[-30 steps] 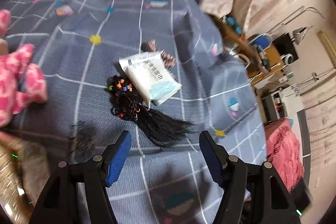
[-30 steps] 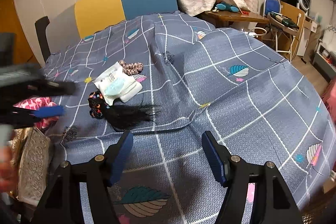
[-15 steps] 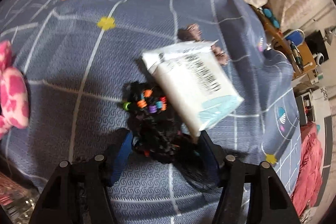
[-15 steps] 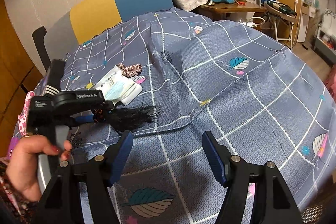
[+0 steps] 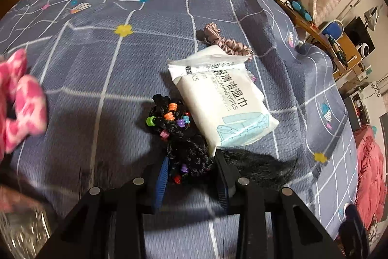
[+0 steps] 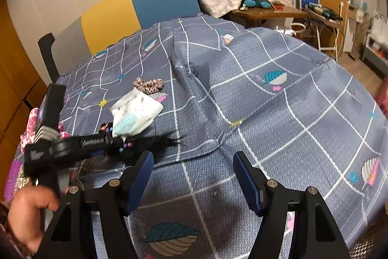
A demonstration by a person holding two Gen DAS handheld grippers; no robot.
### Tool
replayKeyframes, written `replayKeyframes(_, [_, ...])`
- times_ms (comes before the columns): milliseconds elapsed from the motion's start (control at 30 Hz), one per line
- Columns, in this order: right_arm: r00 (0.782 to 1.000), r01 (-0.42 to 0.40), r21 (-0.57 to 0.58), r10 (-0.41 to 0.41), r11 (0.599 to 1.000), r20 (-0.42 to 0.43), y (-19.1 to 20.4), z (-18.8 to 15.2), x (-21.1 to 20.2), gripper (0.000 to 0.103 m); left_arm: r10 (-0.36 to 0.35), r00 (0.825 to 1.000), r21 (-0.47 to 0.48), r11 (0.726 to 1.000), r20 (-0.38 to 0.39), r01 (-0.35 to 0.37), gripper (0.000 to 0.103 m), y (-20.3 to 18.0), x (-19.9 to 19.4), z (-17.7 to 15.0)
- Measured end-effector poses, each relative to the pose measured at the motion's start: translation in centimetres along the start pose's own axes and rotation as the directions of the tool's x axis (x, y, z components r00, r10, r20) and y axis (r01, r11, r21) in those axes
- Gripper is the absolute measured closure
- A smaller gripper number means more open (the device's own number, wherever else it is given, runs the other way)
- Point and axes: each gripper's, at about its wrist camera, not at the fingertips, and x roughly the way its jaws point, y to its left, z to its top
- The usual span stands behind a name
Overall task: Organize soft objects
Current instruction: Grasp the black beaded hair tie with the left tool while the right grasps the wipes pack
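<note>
A bench [image 5: 101,64] is covered by a grey-blue checked cloth [image 6: 278,118]. On it are laid a black beaded hairpiece [image 5: 186,149], a wipes pack [image 5: 225,101], a pink scrunchie [image 5: 225,43] and a pink plush item [image 5: 21,101].

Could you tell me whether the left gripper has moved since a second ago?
Yes. The left gripper has dropped towards the bedspread; its closing jaws now straddle the beaded black hairpiece beside the wipes pack.
</note>
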Motion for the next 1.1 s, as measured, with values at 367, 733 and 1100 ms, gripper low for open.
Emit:
replayKeyframes(367, [0.996, -0.024, -0.097, 0.032, 0.995, 0.082, 1.6, 0.1, -0.3, 0.033, -0.076, 0.995, 0.085, 0.993, -0.06, 0.081, 0.068, -1.1, -1.8, -4.9])
replayKeyframes(733, [0.975, -0.12, -0.095, 0.099, 0.988, -0.201, 6.4, 3.1, 7.1, 0.031, -0.049, 0.998, 0.122, 0.991, -0.035, 0.052, 0.063, -0.1, -3.1, -7.9])
replayKeyframes(1100, [0.883, -0.183, -0.088, 0.124, 0.979, -0.453, 8.7, 1.3, 12.6, 0.029, -0.015, 1.0, 0.127, 0.992, -0.021, 0.017, 0.053, 0.0, -2.8, -7.9])
